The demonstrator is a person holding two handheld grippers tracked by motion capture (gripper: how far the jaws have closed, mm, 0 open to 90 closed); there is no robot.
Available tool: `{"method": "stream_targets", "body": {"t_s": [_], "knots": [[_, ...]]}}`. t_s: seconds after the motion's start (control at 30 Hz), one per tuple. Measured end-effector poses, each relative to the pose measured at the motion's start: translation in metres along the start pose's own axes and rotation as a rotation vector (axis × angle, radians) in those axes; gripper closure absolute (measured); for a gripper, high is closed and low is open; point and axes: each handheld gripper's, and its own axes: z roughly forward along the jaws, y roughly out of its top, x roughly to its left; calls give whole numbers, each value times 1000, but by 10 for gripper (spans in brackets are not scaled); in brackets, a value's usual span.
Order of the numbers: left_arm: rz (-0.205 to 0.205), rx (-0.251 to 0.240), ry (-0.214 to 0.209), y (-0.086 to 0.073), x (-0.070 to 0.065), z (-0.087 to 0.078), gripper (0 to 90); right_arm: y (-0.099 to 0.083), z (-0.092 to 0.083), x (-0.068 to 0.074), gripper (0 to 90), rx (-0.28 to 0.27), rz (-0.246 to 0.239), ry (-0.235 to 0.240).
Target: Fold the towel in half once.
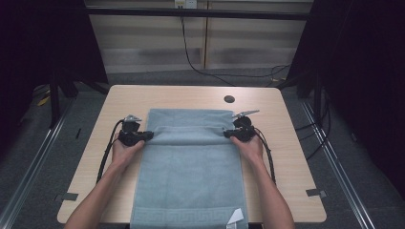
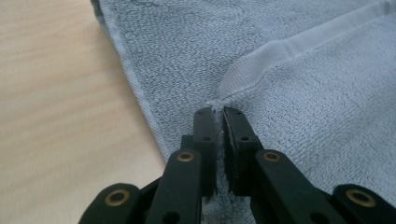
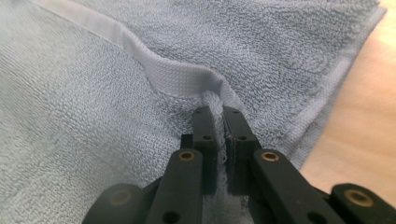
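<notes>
In the high view, a pale blue towel (image 1: 191, 171) lay lengthwise down the middle of the light wooden desk (image 1: 282, 157), its near end hanging at the desk's front edge and its far part folded back on itself, with the folded hem running across between the two grippers. The left gripper (image 1: 149, 135) met the towel's left edge at that hem, and the right gripper (image 1: 228, 133) met the right edge at the same line. Each was held by a hand, with forearms coming in from the bottom. A small dark round hole (image 1: 229, 99) sat in the desk beyond the towel.

In the left gripper view, the jaws of the left gripper (image 2: 218, 112) stood nearly closed, pinching the towel (image 2: 299, 116) at the corner of the woven hem band (image 2: 280, 56), with bare desk (image 2: 60, 116) beside it.

In the right gripper view, the right gripper (image 3: 215, 111) had its jaws clamped on a ridge of towel (image 3: 84, 140) just below the hem band (image 3: 177, 77).
</notes>
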Motion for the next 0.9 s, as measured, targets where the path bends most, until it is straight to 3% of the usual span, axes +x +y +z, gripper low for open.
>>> {"method": "stream_targets", "body": {"t_s": [0.1,0.2,0.27,0.37,0.43,0.6,0.9], "knots": [[-13,-2,9,9,2,9,845,5,2,-4,858,6,6,-31],[-92,-5,-29,11,9,12,844,3,2,-11,858,-18,41,-25],[-75,-5,-27,11,8,10,847,1,1,-15,859,-41,81,3],[-79,-33,-46,12,7,2,854,-1,-6,-15,859,-79,78,14],[-86,-70,-83,14,7,-8,855,1,-17,-16,859,-133,74,31],[-48,-167,-107,28,-2,-40,857,18,-56,-12,863,-268,64,70],[1,-299,-135,62,-18,-89,857,41,-113,-3,866,-400,17,82]]}}
